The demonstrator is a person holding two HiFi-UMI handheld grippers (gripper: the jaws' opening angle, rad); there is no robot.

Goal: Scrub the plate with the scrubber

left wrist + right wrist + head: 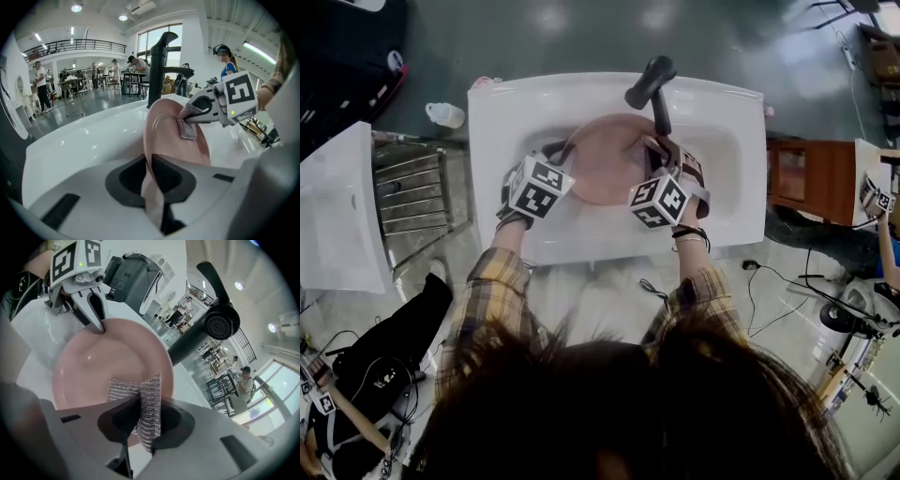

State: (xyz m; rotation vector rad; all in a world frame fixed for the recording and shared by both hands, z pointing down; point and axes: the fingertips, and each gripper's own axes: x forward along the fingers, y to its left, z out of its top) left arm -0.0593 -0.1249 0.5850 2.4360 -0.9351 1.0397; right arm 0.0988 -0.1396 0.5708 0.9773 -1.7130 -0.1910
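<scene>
A pink plate (605,161) stands tilted in the white sink (506,112), below the black faucet (652,82). My left gripper (567,150) is shut on the plate's left rim; in the left gripper view the plate (171,140) runs edge-on between the jaws of my left gripper (151,185). My right gripper (654,148) is shut on a silvery mesh scrubber (140,401), which lies against the plate's face (93,364). The left gripper view shows the scrubber (188,129) on the plate's upper right part. The right gripper view shows the left gripper (97,323) at the far rim.
The faucet head (221,320) hangs close above the plate's right side. Left of the sink are a metal rack (412,192), a white bottle (445,114) and a second white basin (337,206). A wooden cabinet (811,178) stands to the right. People work in the background.
</scene>
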